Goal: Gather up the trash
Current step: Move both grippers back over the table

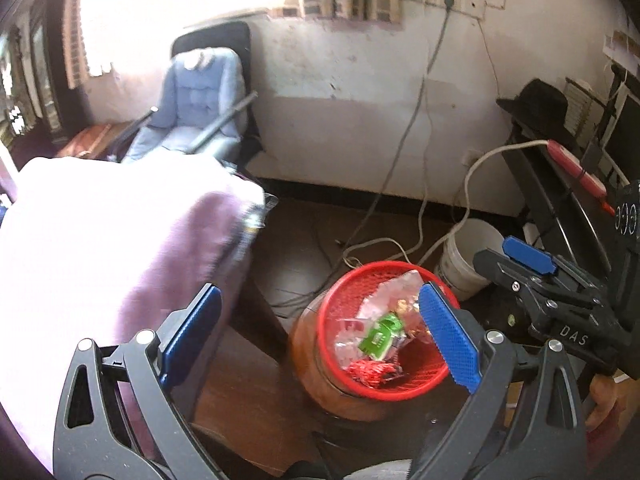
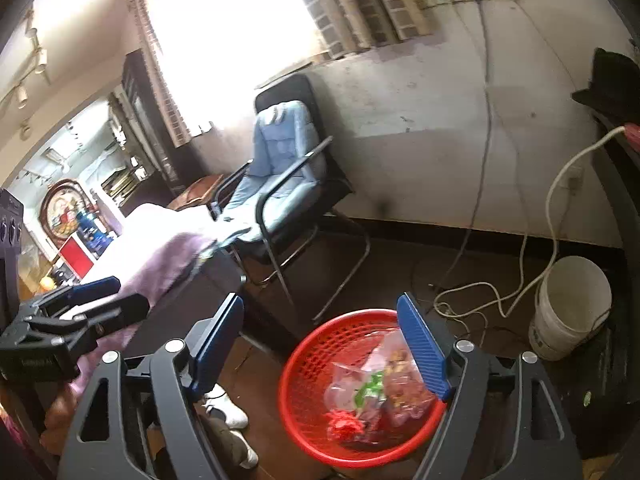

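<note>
Red basket (image 2: 308,364) holds clear wrappers (image 2: 396,380); white bucket (image 2: 568,312) stands nearby.

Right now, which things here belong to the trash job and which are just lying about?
Job: red basket, clear wrappers, green packet, red scrap.

Lying about: white bucket, chair, purple cloth, black hat, cables.
</note>
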`<state>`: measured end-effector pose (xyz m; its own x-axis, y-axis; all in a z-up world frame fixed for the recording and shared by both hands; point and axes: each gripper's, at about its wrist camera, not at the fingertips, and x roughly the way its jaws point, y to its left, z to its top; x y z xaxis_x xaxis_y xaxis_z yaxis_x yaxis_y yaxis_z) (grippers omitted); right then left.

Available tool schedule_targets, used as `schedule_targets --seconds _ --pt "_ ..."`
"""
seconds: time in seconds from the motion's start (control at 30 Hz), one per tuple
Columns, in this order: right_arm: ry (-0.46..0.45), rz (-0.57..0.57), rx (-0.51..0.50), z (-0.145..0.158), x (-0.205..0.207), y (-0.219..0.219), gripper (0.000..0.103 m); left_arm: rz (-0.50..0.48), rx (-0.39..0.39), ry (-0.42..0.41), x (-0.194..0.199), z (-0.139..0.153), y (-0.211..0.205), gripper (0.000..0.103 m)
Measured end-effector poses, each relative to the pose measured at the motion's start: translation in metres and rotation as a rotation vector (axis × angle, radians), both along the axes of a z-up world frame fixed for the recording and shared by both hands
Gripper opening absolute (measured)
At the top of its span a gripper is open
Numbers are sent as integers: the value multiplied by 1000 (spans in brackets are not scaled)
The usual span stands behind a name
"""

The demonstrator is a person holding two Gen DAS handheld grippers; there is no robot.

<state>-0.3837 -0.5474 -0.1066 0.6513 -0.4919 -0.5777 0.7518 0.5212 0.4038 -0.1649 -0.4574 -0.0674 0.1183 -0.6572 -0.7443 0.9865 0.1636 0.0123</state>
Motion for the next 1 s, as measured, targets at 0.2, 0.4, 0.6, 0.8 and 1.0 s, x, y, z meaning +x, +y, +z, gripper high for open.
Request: schedule_targets --seconds 0.2,0.4,0.6,0.8,1.0 --pt "15 80 -59 23 28 25 83 113 -65 -36 38 29 41 96" --pt "27 164 -129 50 57 59 89 280 -96 -133 95 51 99 96" --pt "41 255 -158 64 91 90 96 502 -40 -274 172 57 169 96" --pt "48 355 -122 68 133 112 96 726 64 -297 270 48 248 96" --pt "45 447 -96 76 179 134 96 937 100 -145 367 33 319 96"
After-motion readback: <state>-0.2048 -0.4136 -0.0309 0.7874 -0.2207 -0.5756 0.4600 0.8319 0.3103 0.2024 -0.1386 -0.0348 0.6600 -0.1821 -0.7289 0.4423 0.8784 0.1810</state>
